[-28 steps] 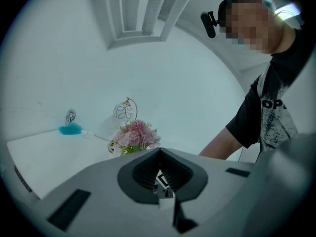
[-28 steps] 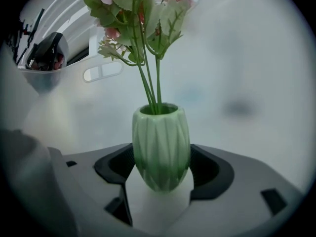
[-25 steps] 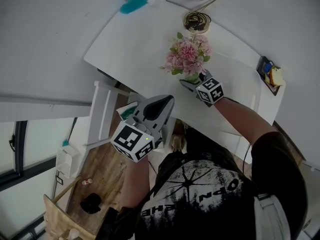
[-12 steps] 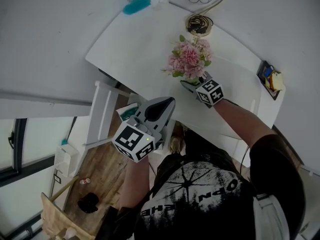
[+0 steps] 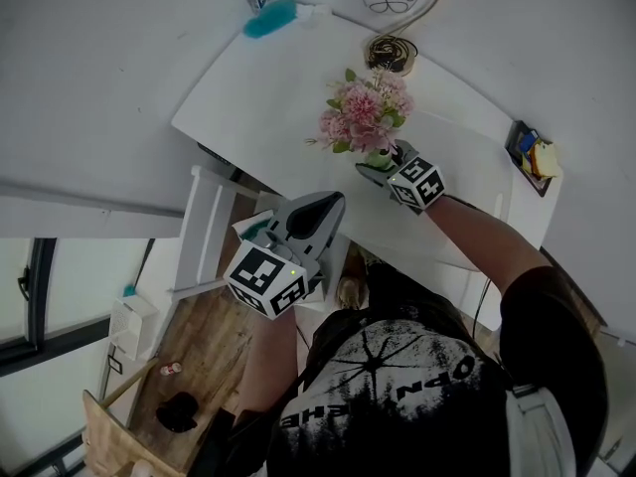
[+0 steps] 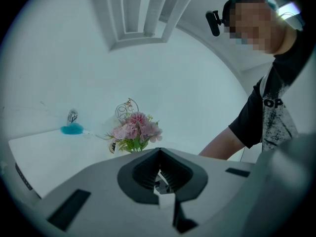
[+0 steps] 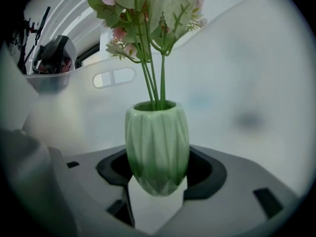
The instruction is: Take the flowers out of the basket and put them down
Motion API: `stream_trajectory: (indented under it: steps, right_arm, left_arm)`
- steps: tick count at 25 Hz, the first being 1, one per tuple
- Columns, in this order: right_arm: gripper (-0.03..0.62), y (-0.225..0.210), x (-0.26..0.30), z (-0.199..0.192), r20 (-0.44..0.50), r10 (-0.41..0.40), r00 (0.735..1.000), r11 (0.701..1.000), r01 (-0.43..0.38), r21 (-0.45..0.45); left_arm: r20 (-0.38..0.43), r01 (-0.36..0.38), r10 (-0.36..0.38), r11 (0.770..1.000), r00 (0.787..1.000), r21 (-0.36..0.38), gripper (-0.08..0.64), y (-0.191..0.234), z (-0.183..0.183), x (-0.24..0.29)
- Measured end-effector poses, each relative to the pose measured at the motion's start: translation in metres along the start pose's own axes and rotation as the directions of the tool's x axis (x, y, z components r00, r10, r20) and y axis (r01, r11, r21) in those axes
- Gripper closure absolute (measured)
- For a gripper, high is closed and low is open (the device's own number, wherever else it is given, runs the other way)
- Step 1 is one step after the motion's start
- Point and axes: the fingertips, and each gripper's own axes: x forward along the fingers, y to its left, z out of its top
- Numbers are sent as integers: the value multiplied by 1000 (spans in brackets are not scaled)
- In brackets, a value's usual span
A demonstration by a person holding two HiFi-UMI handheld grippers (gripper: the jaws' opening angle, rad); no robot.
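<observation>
**Head view.** The pink flowers (image 5: 360, 117) stand in a small green vase (image 5: 380, 156) over the far half of the white counter (image 5: 268, 97). They are outside the gold wire basket (image 5: 390, 53) and just on the person's side of it. Whether anything is left in the basket cannot be made out. The right gripper (image 5: 386, 164) reaches the vase from the near side, with one jaw on each flank. The left gripper (image 5: 331, 204) hangs well back by the counter's near edge, so the right hand is plainly the one on the job.

**Left gripper view.** The jaws meet at the tip with nothing between them. The bouquet shows ahead and well apart, with the basket's wire loops behind it.

**Right gripper view.** The ribbed vase fills the gap between the jaws. They have just been closing, and their pads now sit against its sides. The vase's long axis is upright and the stems rise straight out of its mouth to the blooms. Bare counter shows under its tapered base, but whether the base touches the counter cannot be told.

What remains appears to be lowering the vase straight down, keeping it vertical, and then letting go.
</observation>
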Motion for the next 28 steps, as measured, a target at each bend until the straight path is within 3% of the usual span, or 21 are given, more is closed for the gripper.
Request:
stream_trajectory:
  steps: [15,28]
  right_arm:
    - [310,23,-43,50,23,-12,1000,1000,12,12]
    - [310,42,-116,112,54,-38,998,999,37,23]
  left_arm:
    - [5,28,-29,999,1000,44,548,-14,4,-11]
    - [-1,119,-119,988,993,96,548,-49,7,-18]
